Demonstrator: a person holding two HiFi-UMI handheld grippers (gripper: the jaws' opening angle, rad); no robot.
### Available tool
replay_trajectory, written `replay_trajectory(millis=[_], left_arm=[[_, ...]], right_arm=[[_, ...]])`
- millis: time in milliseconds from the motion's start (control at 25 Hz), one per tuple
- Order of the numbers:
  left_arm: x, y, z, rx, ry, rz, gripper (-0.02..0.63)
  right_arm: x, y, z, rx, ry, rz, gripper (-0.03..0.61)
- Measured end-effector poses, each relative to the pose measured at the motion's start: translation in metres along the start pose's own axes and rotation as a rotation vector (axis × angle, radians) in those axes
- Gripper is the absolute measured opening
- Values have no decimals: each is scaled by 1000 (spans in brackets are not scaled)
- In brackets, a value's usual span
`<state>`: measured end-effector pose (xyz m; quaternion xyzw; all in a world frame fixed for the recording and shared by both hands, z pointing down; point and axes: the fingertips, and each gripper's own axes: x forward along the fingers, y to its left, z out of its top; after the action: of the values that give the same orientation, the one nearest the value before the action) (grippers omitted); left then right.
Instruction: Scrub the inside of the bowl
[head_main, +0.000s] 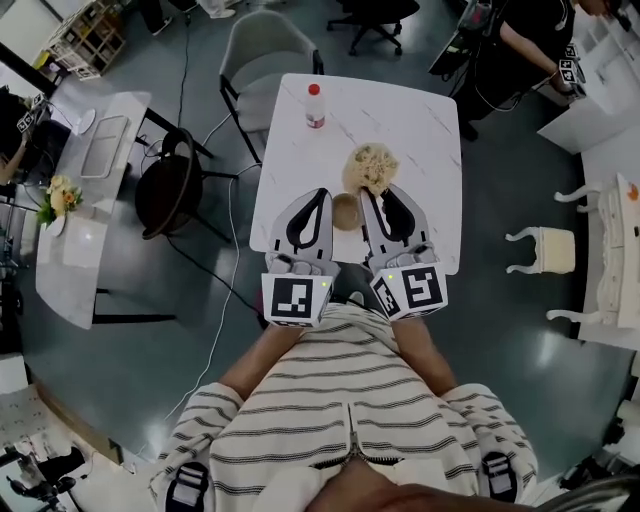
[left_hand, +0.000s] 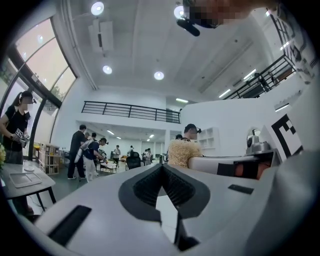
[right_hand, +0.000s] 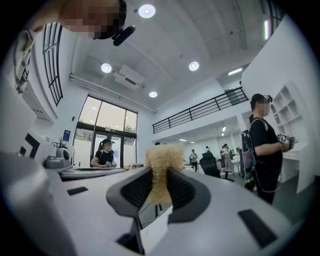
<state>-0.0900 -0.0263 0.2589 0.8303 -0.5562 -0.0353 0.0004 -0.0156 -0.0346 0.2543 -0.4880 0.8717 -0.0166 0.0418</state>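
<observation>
Scrubbing looks not yet started. Over the table (head_main: 420, 120), the right gripper (right_hand: 159, 182) pinches a tan scrub pad (right_hand: 161, 157) at its tips, and the left gripper (left_hand: 162, 170) is pressed together, empty. The bowl (head_main: 345, 211) sits between both grippers, unheld. Only the head view shows the bowl; the gripper views show the jaw states.

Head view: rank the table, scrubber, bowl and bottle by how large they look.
1. table, by far the largest.
2. scrubber, though it is clamped in the right gripper, so it may be nearer the camera.
3. bowl and bottle look about alike, so they are not ranked.
</observation>
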Motion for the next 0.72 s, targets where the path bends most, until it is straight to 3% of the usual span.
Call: replay_trajectory(millis=[120,720], left_arm=[[-3,-4,8,35,-14,-4,5],[6,-18,22,29,-30,-31,5]], right_arm=[[-3,3,4,-12,-18,-7,98],[-3,-1,22,-21,-51,-27,98]])
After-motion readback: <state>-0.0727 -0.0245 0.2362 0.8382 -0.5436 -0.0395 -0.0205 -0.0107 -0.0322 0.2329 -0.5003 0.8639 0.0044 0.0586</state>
